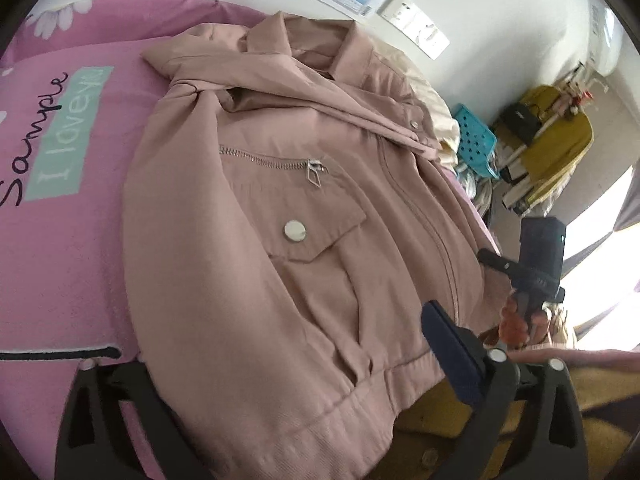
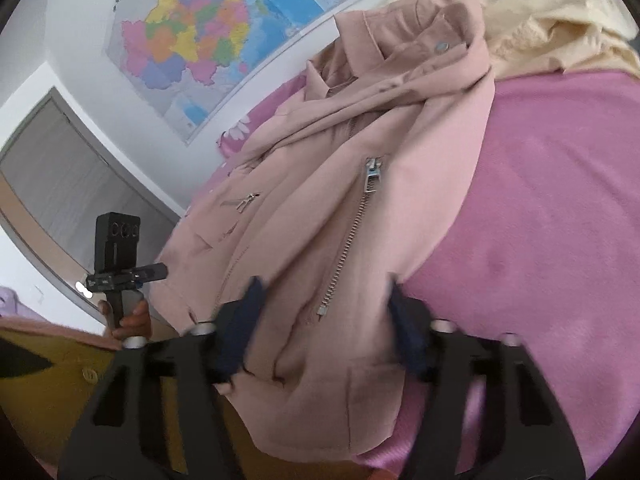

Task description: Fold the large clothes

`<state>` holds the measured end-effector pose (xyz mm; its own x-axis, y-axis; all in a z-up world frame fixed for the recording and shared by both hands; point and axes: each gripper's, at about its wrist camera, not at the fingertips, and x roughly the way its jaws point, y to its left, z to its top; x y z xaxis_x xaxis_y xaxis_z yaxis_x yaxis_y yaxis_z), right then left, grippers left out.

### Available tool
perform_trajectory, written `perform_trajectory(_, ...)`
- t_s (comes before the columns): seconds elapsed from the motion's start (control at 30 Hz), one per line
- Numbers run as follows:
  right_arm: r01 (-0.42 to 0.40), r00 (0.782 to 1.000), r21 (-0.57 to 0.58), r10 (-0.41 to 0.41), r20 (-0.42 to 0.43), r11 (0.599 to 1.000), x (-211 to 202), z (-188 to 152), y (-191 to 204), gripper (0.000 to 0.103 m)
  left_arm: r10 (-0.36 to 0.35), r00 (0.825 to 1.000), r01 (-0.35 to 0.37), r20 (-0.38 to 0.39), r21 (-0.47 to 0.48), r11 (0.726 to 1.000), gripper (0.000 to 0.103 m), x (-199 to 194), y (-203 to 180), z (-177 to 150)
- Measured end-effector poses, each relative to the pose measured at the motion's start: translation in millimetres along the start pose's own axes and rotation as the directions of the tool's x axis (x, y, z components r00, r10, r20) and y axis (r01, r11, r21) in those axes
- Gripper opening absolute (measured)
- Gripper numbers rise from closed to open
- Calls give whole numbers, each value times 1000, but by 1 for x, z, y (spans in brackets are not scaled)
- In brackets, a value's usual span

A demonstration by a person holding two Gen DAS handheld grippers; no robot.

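One pink jacket (image 1: 304,208) lies front-up on the bed (image 1: 60,240), its hem toward the cameras and its collar toward the wall. It shows two pocket zippers, one round snap (image 1: 294,230) on a pocket flap and one long front zipper (image 2: 352,236). The left hand-held gripper (image 1: 280,396) straddles the hem's left corner with jaws apart; only its right finger is clear, the other lost under the fabric edge. The right hand-held gripper (image 2: 320,328) brackets the hem's right part, pads near the cloth, blurred, so contact cannot be judged. One cream garment (image 2: 540,28) is cut off behind the collar. One map (image 2: 208,32) hangs on the wall.
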<state>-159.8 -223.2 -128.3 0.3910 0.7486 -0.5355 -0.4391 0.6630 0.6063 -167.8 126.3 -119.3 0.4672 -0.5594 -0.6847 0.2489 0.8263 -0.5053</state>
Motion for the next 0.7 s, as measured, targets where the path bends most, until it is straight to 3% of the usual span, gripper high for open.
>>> perform_trajectory(0.03,5,1000,0,-5,0,1000,0,-2,0,28,31,1000,-31,-1,-11,999,54,1,1,1)
perform_trajectory(0.07,2,1000,5,-2,4,1000,-2,-3,-1,16,81,997,-81,-5,-21,997,22,2,2,1)
perform_trajectory(0.1,-12,1000,25,12,11,1000,-5,-2,-4,12,111,994,-112,-10,-26,993,13,3,4,1)
perform_trajectory(0.17,-22,999,51,21,29,998,-12,0,-7,8,102,995,-102,11,-44,994,6,-5,6,3)
perform_trajectory(0.33,-134,981,46,125,147,990,-57,9,3,7,49,992,-46,118,-25,999,4,-51,-2,8)
perform_trajectory(0.47,-164,966,6,159,206,986,-89,13,17,7,-9,990,9,143,2,1000,4,-78,-12,8)
perform_trajectory(0.53,-186,958,-31,188,215,982,-99,12,26,7,-31,989,29,147,12,1000,4,-86,-15,7)
perform_trajectory(0.7,-143,981,47,136,139,989,-75,7,11,10,-35,997,35,65,1,999,5,-67,-2,2)
